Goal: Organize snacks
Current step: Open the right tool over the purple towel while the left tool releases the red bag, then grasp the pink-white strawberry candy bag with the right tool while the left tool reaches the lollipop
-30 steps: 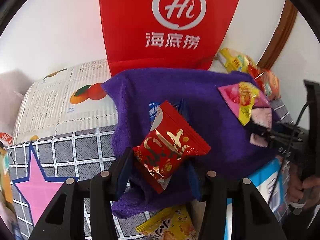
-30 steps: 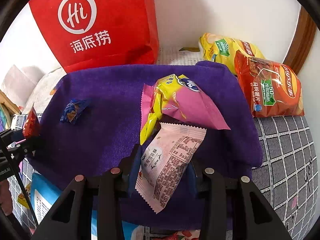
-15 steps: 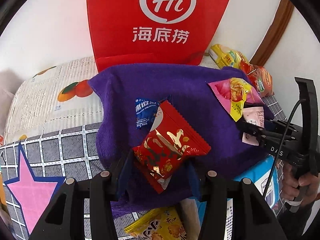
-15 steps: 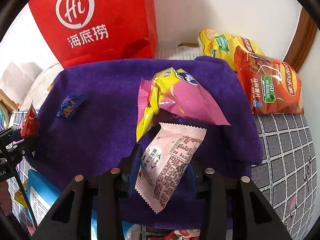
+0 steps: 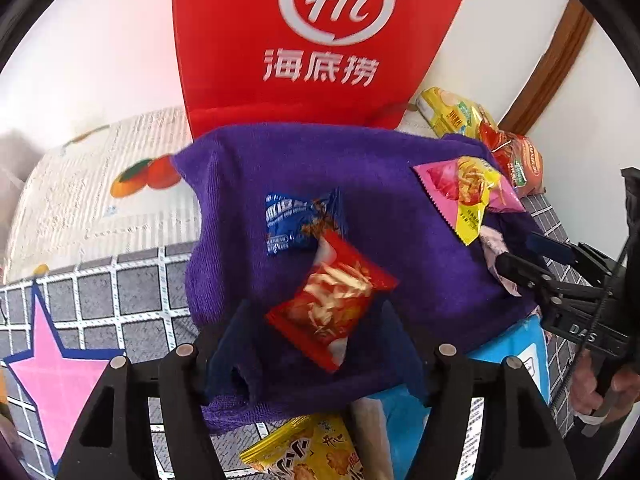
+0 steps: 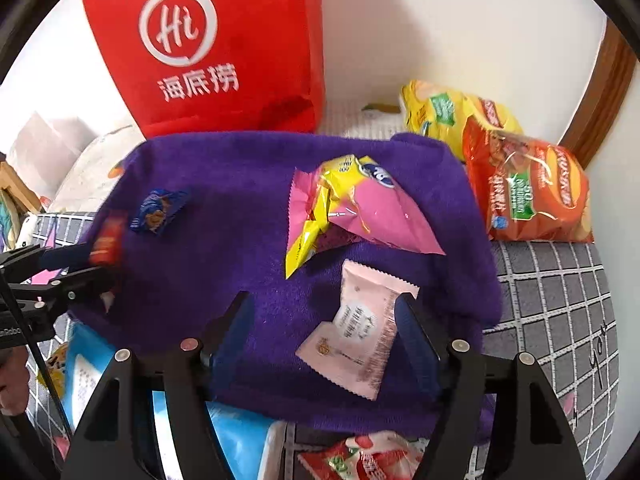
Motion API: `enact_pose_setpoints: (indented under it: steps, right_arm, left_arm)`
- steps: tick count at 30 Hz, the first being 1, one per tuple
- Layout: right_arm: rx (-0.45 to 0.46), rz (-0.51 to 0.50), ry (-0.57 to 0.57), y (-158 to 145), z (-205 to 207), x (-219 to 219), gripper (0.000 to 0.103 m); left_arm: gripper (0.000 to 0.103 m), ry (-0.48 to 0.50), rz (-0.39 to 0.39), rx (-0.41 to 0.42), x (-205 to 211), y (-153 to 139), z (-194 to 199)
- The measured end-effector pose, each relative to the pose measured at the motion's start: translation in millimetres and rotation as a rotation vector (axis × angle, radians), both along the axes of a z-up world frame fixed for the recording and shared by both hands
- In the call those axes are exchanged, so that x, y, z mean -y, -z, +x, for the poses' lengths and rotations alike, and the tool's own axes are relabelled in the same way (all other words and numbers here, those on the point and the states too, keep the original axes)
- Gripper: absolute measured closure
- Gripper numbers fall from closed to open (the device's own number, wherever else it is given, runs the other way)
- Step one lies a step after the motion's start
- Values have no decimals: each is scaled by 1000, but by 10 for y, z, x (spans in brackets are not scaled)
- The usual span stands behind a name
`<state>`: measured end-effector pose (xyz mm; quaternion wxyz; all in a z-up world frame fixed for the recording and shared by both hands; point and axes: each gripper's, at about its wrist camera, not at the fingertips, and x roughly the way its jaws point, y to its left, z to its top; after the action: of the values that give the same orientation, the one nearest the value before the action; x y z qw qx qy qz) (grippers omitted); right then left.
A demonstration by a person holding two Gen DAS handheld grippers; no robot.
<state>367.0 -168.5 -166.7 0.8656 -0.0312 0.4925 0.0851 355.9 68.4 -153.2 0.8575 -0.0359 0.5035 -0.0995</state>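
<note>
My left gripper (image 5: pixel 316 340) is opening, its jaws apart over the purple towel (image 5: pixel 360 160). A red packet (image 5: pixel 332 300), blurred, is loose between them, just in front of a blue candy packet (image 5: pixel 300 224). My right gripper (image 6: pixel 324 336) is opening too. A pale pink packet (image 6: pixel 356 336) lies tilted on the towel (image 6: pixel 224 184) between its jaws, its edge by the right finger (image 6: pixel 416 340). A pink-and-yellow snack bag (image 6: pixel 352 208) rests just beyond it. Each gripper shows at the edge of the other's view.
A red paper bag (image 6: pixel 208 48) stands behind the towel against the wall. Yellow (image 6: pixel 448 116) and orange chip bags (image 6: pixel 532 196) lie at the back right. A light blue package (image 6: pixel 240 440) sits under the towel's near edge, with a yellow snack packet (image 5: pixel 308 452) beside it.
Both grippers' jaws have spread apart. The red packet has dropped out of the left grip and the pale pink packet out of the right, both onto the towel.
</note>
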Motion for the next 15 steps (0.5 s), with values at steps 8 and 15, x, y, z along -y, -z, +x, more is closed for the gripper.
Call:
enact_pose_setpoints:
  steps: [8,15]
  right_arm:
    - [89,29,95,-320,-325,309,31]
    - [29,47,169,-250,-630,658,32]
  left_arm:
    - [36,2,-21,51,32,-254,-124]
    - [36,3,-35,105,28,-533,-281]
